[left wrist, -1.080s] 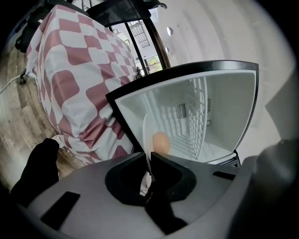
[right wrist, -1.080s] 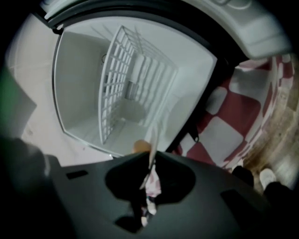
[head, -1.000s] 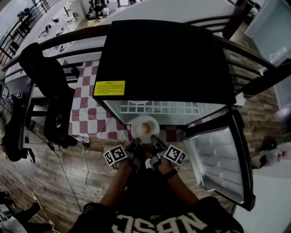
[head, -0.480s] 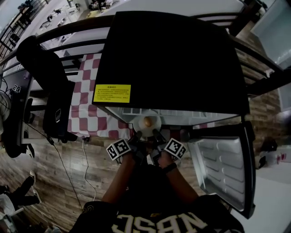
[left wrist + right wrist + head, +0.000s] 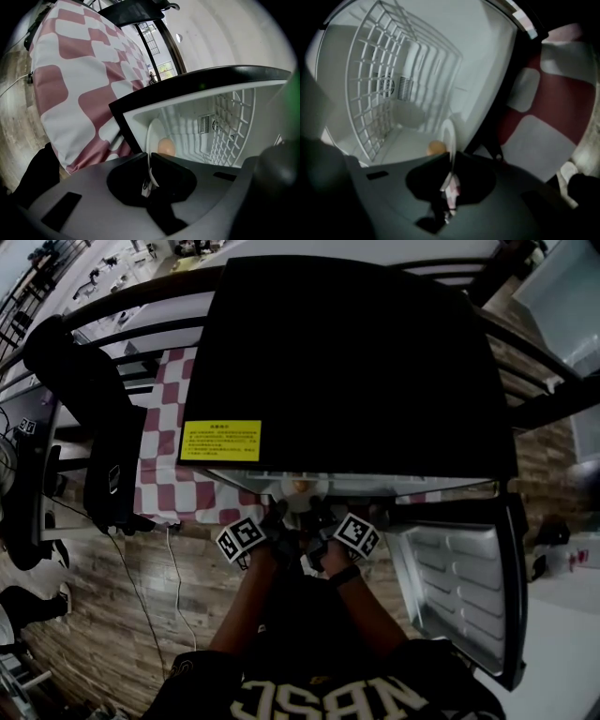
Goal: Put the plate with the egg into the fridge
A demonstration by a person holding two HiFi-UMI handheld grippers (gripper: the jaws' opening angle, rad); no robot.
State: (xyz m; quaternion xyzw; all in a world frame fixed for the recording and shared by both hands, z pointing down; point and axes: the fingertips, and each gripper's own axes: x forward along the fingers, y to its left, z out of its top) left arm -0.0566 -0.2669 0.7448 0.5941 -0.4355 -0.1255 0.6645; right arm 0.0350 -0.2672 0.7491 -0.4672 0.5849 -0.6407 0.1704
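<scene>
A white plate carrying a brown egg sits at the mouth of the open small fridge, mostly hidden under its black top in the head view. My left gripper is shut on the plate's near-left rim and my right gripper on its near-right rim. In the left gripper view the plate shows edge-on between the jaws of the left gripper, with the egg beyond. The right gripper view has the plate, the egg and the right gripper against the white fridge interior.
The fridge door hangs open to the right. A white wire shelf lines the inside. A red-and-white checkered cloth covers a table at left, beside a black chair with a jacket. A cable lies on the wooden floor.
Both grippers have carried the plate forward and lower, from in front of the fridge opening to under the fridge's top edge, so most of it is now hidden in the head view.
</scene>
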